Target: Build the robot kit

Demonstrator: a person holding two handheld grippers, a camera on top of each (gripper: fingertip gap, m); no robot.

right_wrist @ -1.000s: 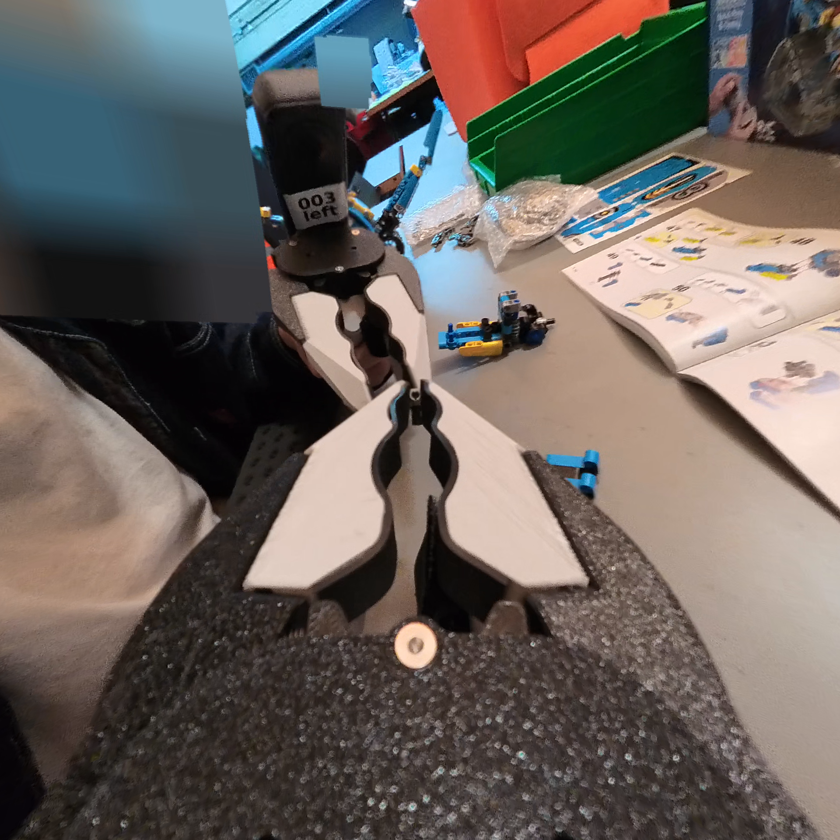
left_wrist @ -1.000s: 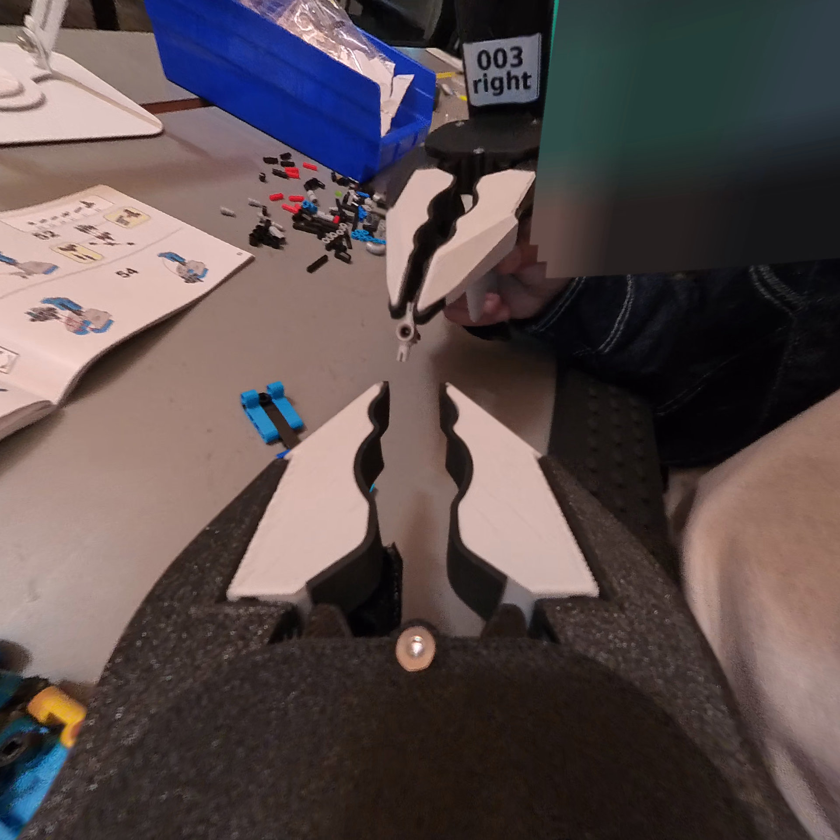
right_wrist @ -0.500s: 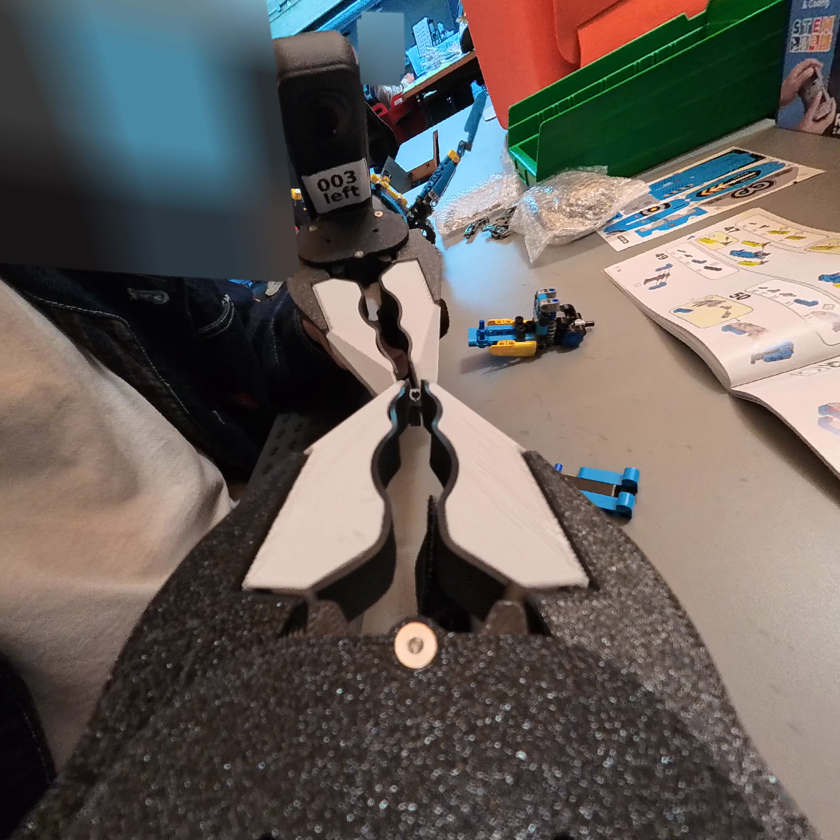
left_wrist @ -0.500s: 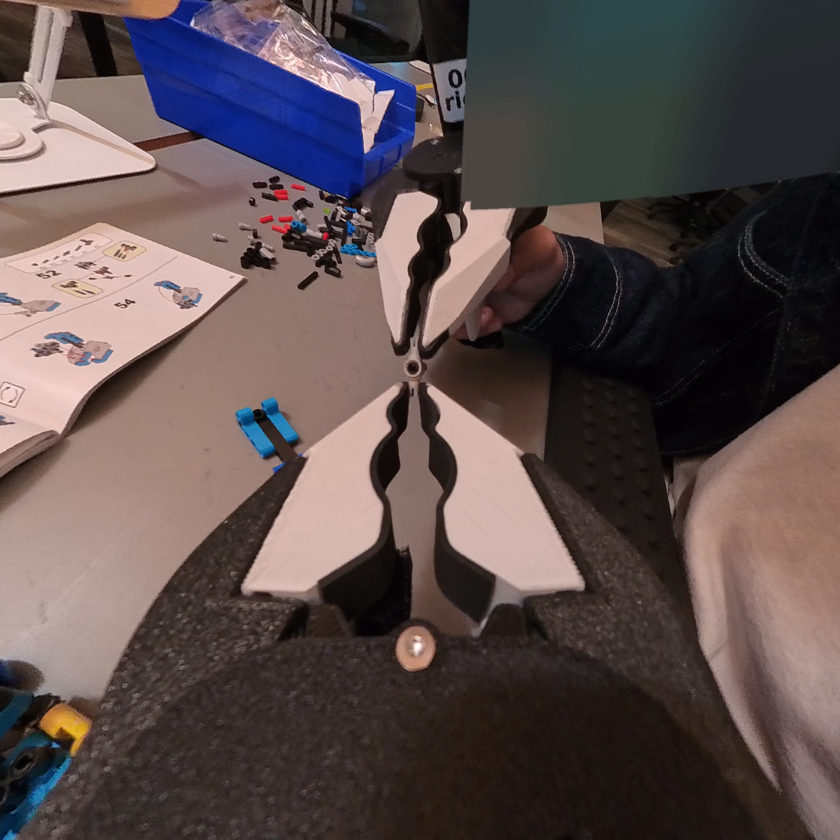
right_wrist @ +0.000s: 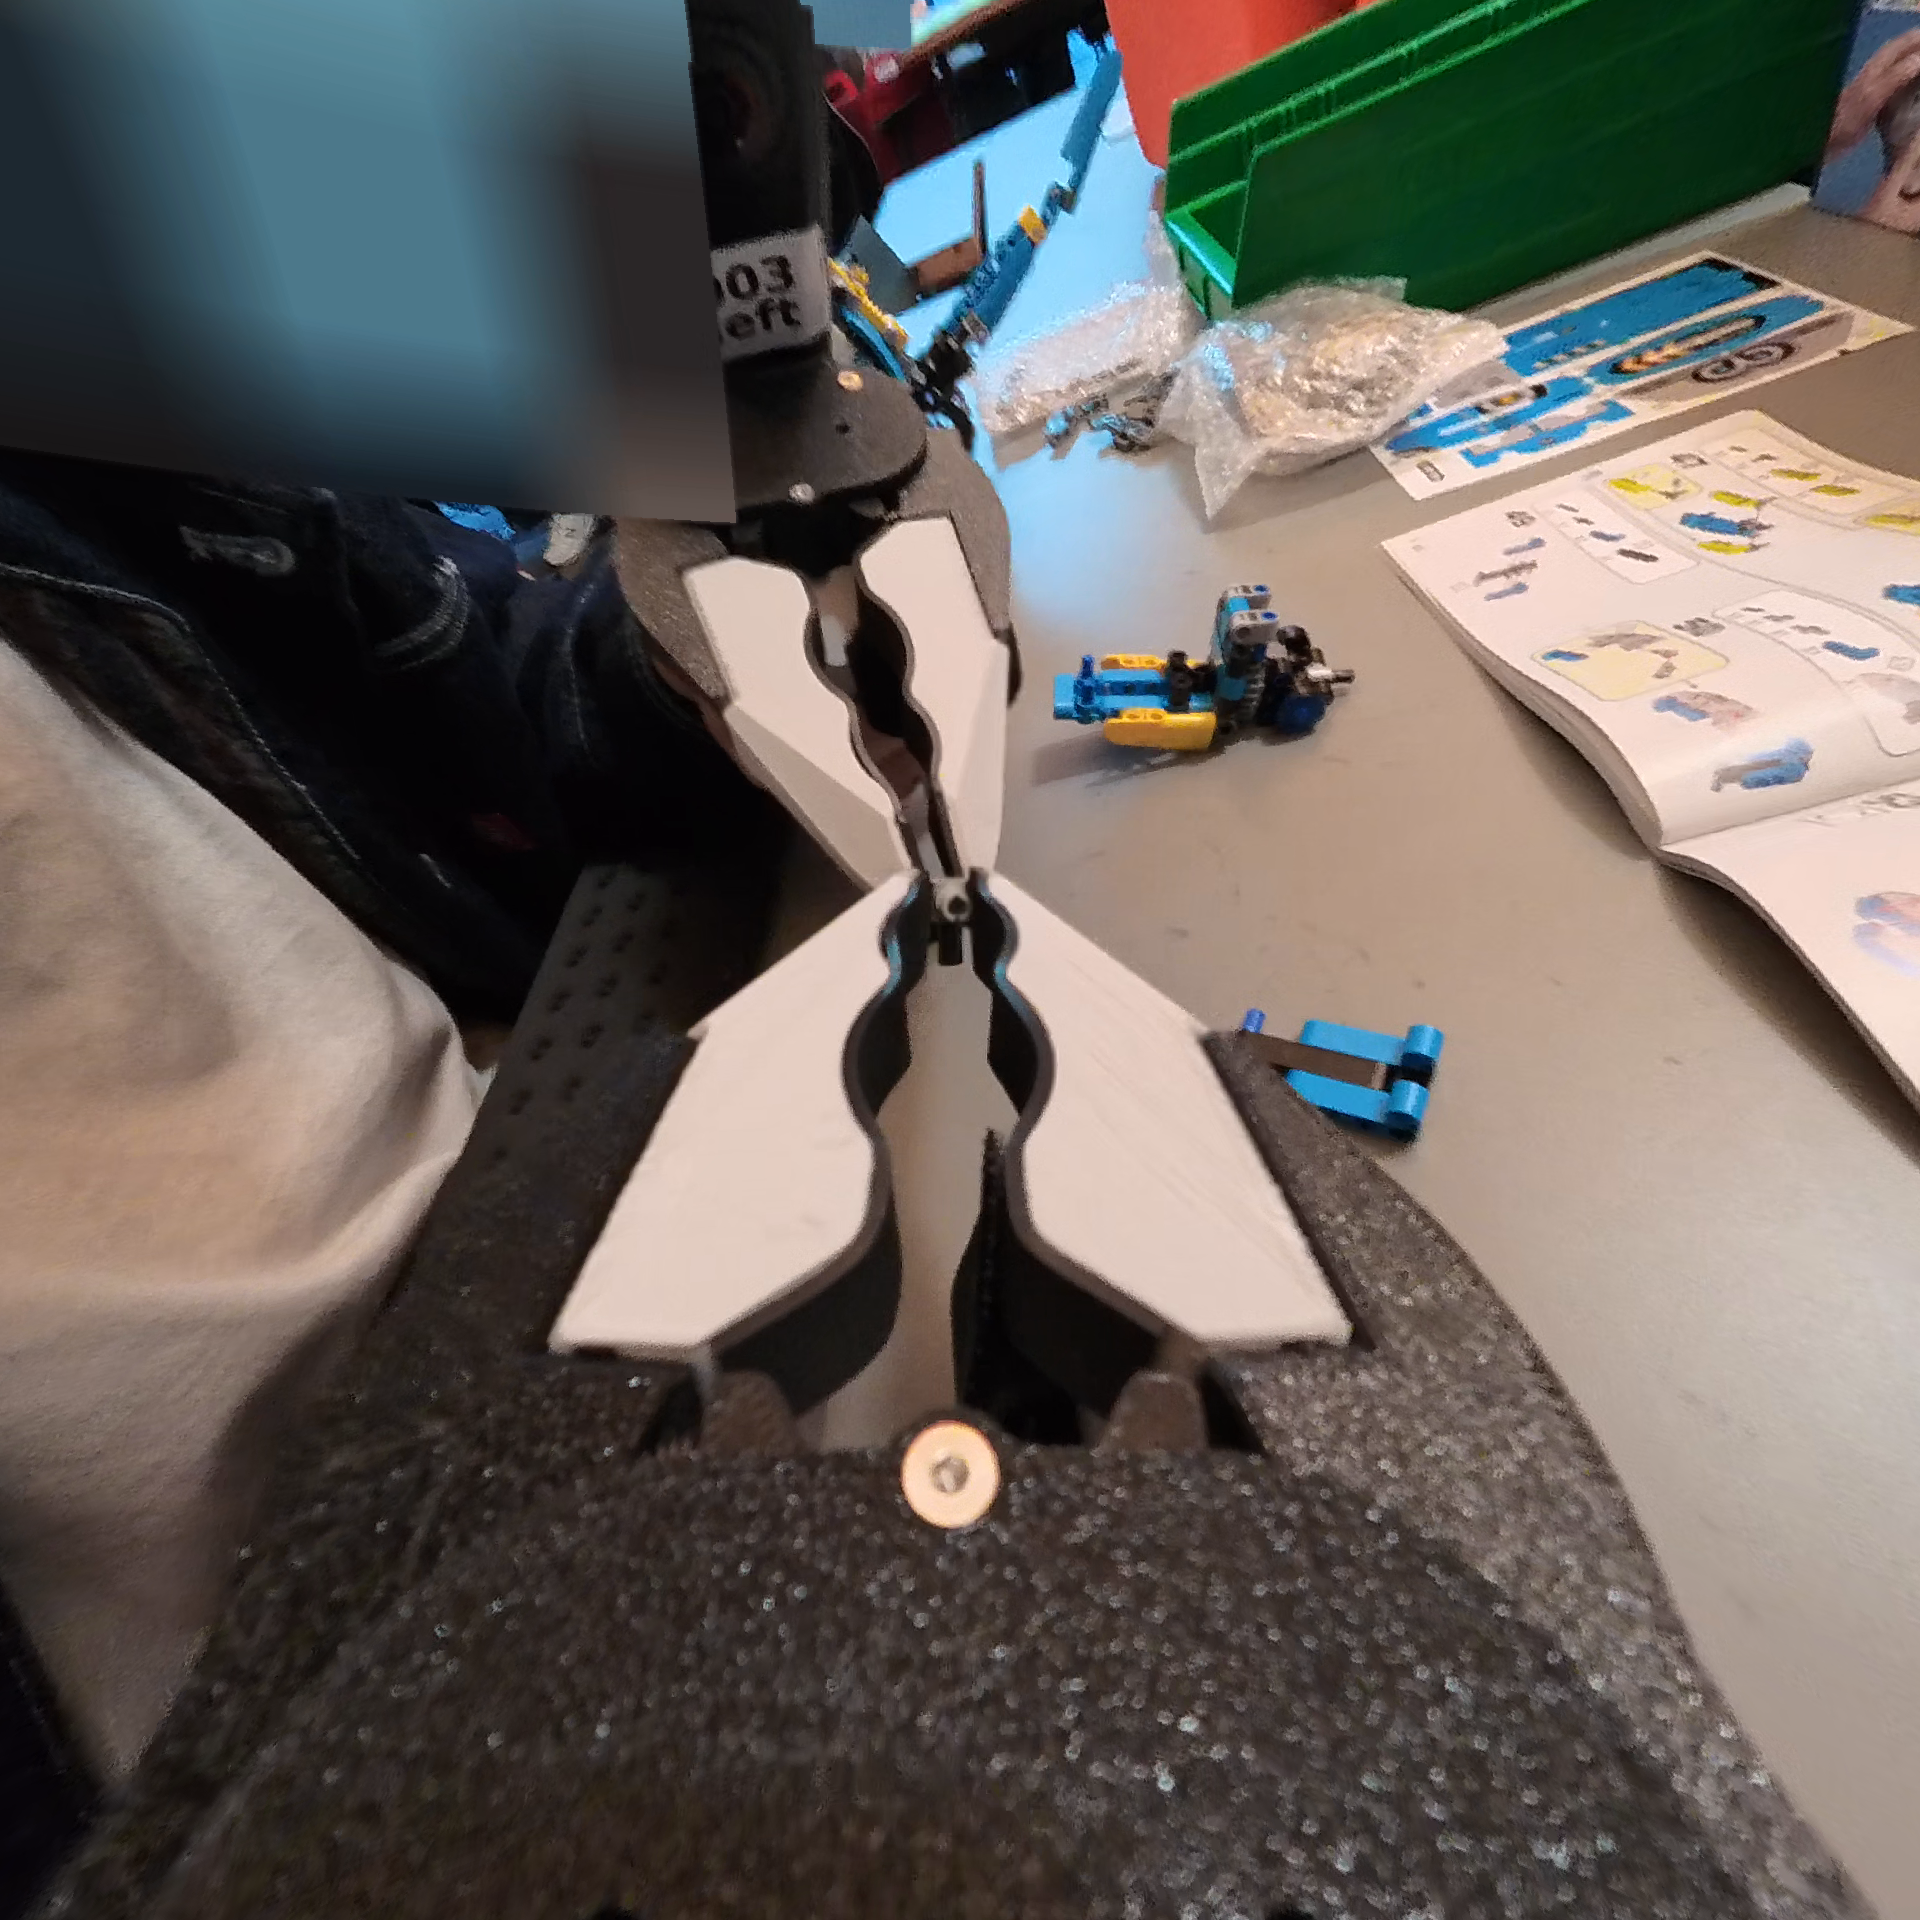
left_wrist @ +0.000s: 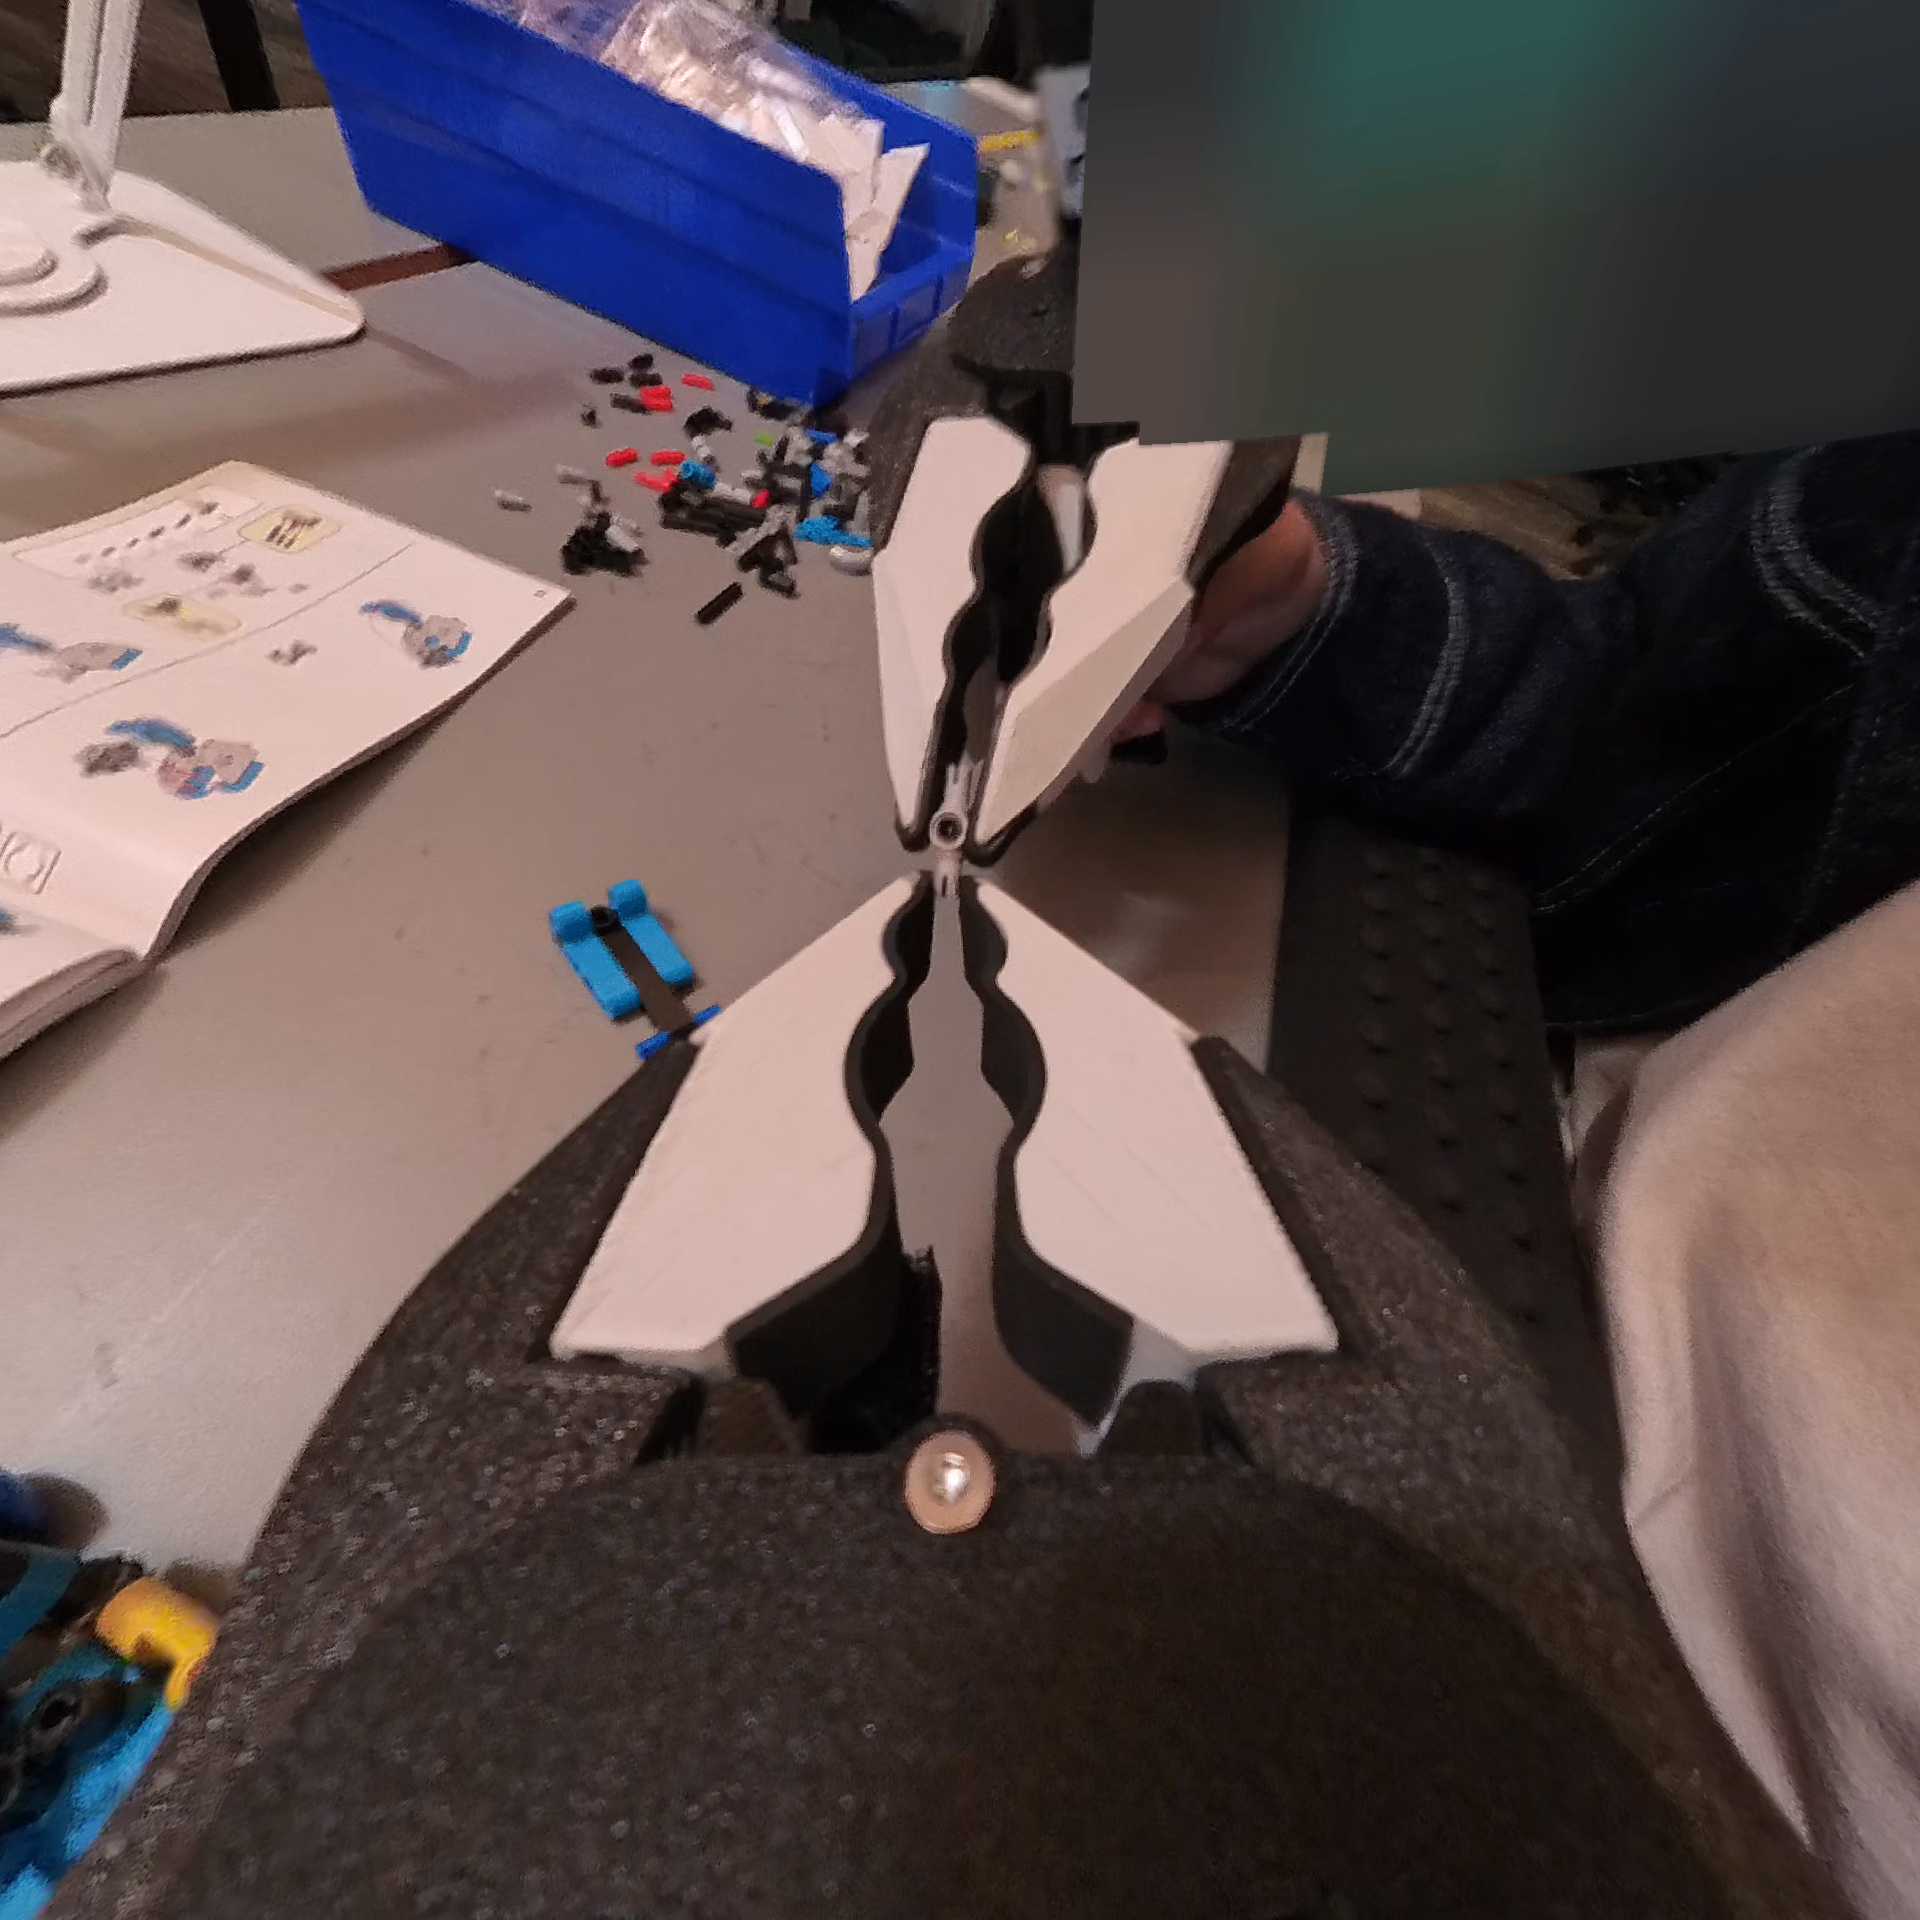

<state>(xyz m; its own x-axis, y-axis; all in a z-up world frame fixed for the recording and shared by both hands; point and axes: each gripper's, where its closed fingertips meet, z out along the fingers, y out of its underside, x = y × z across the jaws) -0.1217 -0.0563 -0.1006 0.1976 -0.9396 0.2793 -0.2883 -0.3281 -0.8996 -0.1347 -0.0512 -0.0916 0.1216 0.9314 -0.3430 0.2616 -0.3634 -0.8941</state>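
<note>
A small light-grey connector piece [left_wrist: 948, 828] with a round hole is held in the air between my two grippers, tip to tip above the grey table [left_wrist: 312, 1143]. My left gripper [left_wrist: 940, 888] is shut on the piece's lower pin. My right gripper [left_wrist: 951, 826] comes in from the far side, and its pads flank the piece's ring and stem. In the right wrist view, the piece [right_wrist: 956, 905] sits at my right gripper's tips [right_wrist: 951, 906], and the left gripper [right_wrist: 935, 868] meets it from beyond. A hand holds the right gripper.
A small blue assembly [left_wrist: 618, 951] lies left of the grippers. Loose small parts [left_wrist: 727, 488] lie before a blue bin [left_wrist: 644, 177]. An open instruction booklet [left_wrist: 208, 675], a blue-and-yellow model [right_wrist: 1184, 691], plastic bags [right_wrist: 1309, 384] and a green bin [right_wrist: 1507, 156] are also on the table. A black perforated mat [left_wrist: 1403, 1039] lies at the near edge. The grippers are tip to tip, or close to it. The blue-and-yellow model [right_wrist: 1184, 691] is about 15 cm from both grippers' fingertips. Seen from the left wrist view [left_wrist: 65, 1723] as well.
My left gripper moved up to the piece held by the right gripper and closed on its pin. The right gripper's fingers have since eased slightly apart.
</note>
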